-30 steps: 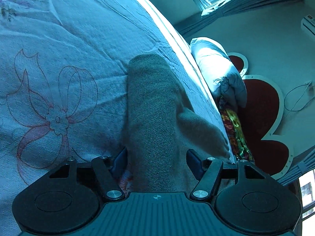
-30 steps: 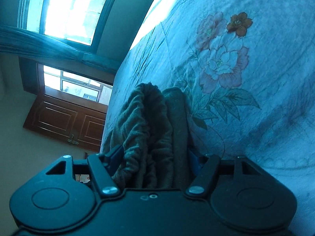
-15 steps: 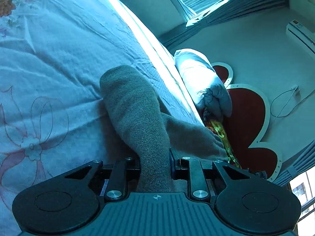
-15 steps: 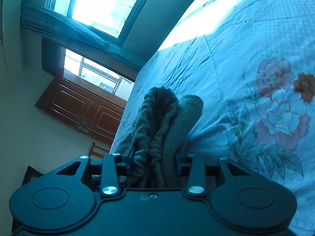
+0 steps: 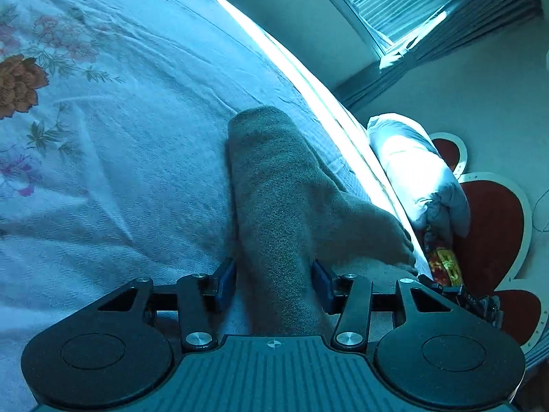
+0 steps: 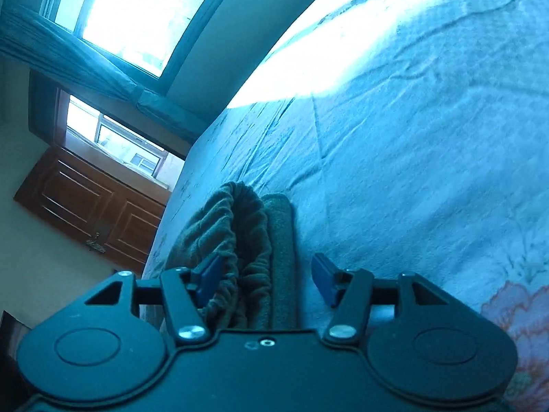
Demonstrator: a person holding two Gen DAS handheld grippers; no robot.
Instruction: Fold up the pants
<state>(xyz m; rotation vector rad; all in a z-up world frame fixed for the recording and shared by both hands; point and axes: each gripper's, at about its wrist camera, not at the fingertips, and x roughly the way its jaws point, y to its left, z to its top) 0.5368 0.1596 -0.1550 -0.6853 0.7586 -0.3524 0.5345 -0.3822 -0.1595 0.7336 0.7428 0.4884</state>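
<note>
Grey-brown fleece pants [image 5: 274, 189] lie folded into a long strip on the floral bedsheet [image 5: 120, 137]. The strip runs away from my left gripper [image 5: 273, 283], whose jaws are opening. Its blue pads [image 5: 226, 281] stand at the cloth's two sides without squeezing it. In the right wrist view the gathered elastic waistband of the pants [image 6: 240, 233] sits between the jaws of my right gripper [image 6: 267, 281], which are also opening. The cloth leans on the left pad [image 6: 209, 278]. A gap shows before the right pad.
A pale pillow bundle [image 5: 422, 178] and a colourful cloth [image 5: 444, 261] lie past the bed's edge, by a red flower-shaped panel [image 5: 487, 233]. A wooden door [image 6: 92, 206] and a bright window [image 6: 137, 10] stand beyond the bed's far end. Bare sheet [image 6: 411, 171] stretches to the right.
Both grippers stood wide a second ago, clamped onto the pants half a second ago, and now stand apart again. Both views have shifted along the bed with the pants.
</note>
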